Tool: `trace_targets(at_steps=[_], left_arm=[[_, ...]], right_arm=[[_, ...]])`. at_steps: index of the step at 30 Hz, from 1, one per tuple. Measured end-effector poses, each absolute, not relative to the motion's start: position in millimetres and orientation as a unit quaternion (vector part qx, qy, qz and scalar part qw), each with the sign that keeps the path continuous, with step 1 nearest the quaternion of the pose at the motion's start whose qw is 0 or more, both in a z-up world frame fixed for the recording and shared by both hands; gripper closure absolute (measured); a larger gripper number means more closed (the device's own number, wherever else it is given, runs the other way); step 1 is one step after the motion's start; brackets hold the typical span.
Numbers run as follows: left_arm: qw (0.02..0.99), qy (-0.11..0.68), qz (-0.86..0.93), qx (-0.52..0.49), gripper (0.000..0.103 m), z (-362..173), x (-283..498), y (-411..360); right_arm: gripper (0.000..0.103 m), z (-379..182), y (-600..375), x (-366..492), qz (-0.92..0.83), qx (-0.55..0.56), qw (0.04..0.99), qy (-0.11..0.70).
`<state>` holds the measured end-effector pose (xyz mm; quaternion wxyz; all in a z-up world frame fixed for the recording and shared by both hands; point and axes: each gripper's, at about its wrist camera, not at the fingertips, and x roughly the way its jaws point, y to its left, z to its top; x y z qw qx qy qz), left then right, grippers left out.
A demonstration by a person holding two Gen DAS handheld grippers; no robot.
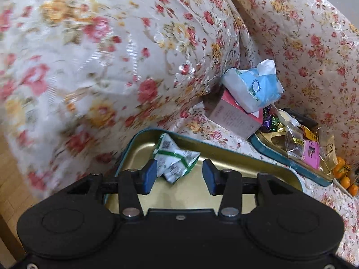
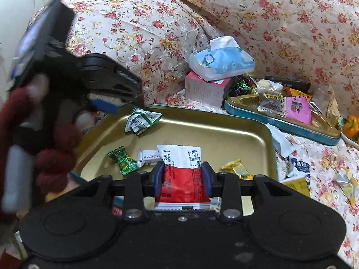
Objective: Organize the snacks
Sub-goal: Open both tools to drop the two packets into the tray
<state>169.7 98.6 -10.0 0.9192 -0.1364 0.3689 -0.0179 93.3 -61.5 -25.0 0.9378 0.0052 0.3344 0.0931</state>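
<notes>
A gold tray with a teal rim [image 1: 143, 150] lies on the floral sofa. In it rests a crumpled white-and-green packet [image 1: 175, 160], just ahead of my left gripper [image 1: 179, 176], whose jaws stand open and hold nothing. In the right wrist view the same tray [image 2: 224, 139] also holds a green candy [image 2: 123, 160], a small white packet [image 2: 148, 157] and a gold candy [image 2: 236, 169]. My right gripper [image 2: 182, 177] is shut on a red-and-white snack packet [image 2: 182, 183] over the tray's near edge. The white-and-green packet [image 2: 141, 120] sits at the far left corner.
A second teal tray [image 2: 280, 121] piled with wrapped snacks sits at the right. Behind it a blue tissue pack [image 2: 221, 61] rests on a pink box [image 2: 206, 89]. Oranges [image 2: 351, 123] lie far right. Loose packets [image 2: 298, 165] lie on the sofa. A hand in dark red knit [image 2: 56, 157] holds the left gripper.
</notes>
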Motion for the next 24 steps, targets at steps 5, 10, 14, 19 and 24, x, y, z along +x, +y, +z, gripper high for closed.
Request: trace_targets(at_steps=[5,10,14,19,24], left_arm=[[0.930,0.349,0.005,-0.112,0.051,-6.8,127.7,97.0],[0.927,0.358,0.013,-0.109,0.051,-11.0,93.9,100.6],[0.925,0.368,0.012,-0.096,0.051,-11.8,75.4,99.9],[0.925,0.375,0.000,-0.063,0.051,-12.2,54.0,87.8],[0.922,0.385,-0.033,-0.035,0.051,-13.9,32.9,61.4]], right_arm=[[0.066,-31.0,-59.8,96.3,0.090,0.017,0.940,0.329],[0.063,-34.9,-62.6,98.0,0.097,0.037,0.941,0.323],[0.063,-31.7,-68.6,93.3,0.077,0.052,0.947,0.308],[0.063,-23.8,-80.9,74.1,0.063,0.058,0.952,0.295],[0.063,-23.9,-101.4,38.4,0.039,0.062,0.952,0.296]])
